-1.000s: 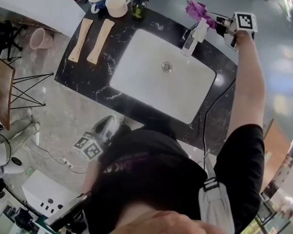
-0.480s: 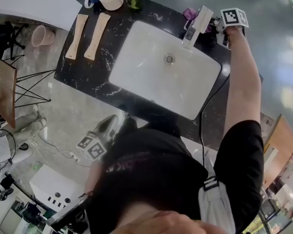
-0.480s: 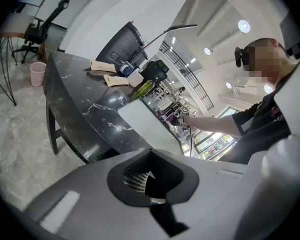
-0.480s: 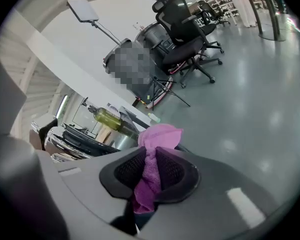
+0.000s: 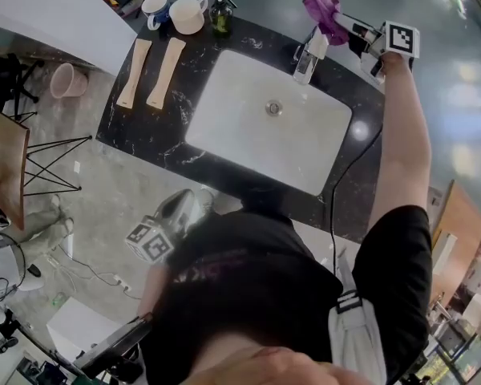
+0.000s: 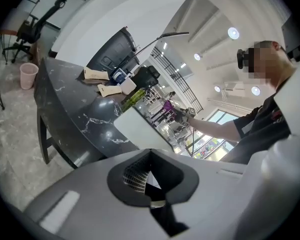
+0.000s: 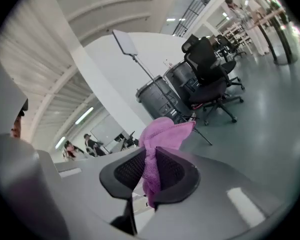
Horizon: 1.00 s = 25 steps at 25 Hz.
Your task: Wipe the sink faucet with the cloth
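Observation:
A white sink is set in a black marble counter, with the faucet at its far rim. My right gripper reaches over from the right and is shut on a purple cloth, which hangs bunched just above and behind the faucet's top. In the right gripper view the cloth is pinched between the pads of the right gripper and no faucet shows. My left gripper is low by the counter's near edge, away from the sink. The left gripper is shut and holds nothing.
Two wooden boards lie on the counter's left part. Two cups and a green bottle stand at its far edge. A pink bin is on the floor at left. A cable runs along the right arm.
The right gripper dipped with the cloth low behind the faucet, then rose, and the cloth now hangs above the faucet's top. The left gripper has stayed put.

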Motion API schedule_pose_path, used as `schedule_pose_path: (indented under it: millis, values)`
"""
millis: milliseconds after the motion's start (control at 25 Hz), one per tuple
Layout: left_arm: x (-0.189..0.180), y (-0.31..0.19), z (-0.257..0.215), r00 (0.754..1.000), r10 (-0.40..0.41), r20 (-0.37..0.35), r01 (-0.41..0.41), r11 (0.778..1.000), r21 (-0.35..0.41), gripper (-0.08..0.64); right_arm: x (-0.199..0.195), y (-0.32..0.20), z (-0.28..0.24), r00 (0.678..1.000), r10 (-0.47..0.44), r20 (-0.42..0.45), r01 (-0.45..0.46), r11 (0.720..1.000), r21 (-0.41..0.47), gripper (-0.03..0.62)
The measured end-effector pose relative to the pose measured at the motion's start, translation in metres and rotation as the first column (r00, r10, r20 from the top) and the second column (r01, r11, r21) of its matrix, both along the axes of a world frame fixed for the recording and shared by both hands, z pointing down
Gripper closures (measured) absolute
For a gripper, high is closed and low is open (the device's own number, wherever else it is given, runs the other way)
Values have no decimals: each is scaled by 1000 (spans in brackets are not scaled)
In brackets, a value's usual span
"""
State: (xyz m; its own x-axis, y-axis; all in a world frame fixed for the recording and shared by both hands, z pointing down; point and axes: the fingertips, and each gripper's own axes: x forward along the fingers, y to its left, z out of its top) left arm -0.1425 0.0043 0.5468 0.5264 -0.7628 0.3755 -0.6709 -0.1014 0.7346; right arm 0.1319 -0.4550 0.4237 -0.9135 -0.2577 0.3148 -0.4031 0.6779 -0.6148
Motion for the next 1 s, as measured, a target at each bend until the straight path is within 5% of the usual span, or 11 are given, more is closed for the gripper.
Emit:
schedule_pose_path:
  millis: [200,560,800,1000]
  values:
    - [-12,-3,-13,999,50,-20,-49,997,61,568,-21,51,-26,997,-33,-70,34,999,25,521]
    - [-28,3,-14,990,131,-45,-126,988,93,568,-48,178,30,954,-44,-296,94,983,156,522]
    - [-28,10,-10,987,156,-28,-154,986,67,568,-27,158,63,946,155,-284,-110,980,168,522]
    - [-29,14,-4,990,143,-13,-143,989,31,568,-4,104,68,895,313,-317,-254,943,214,522]
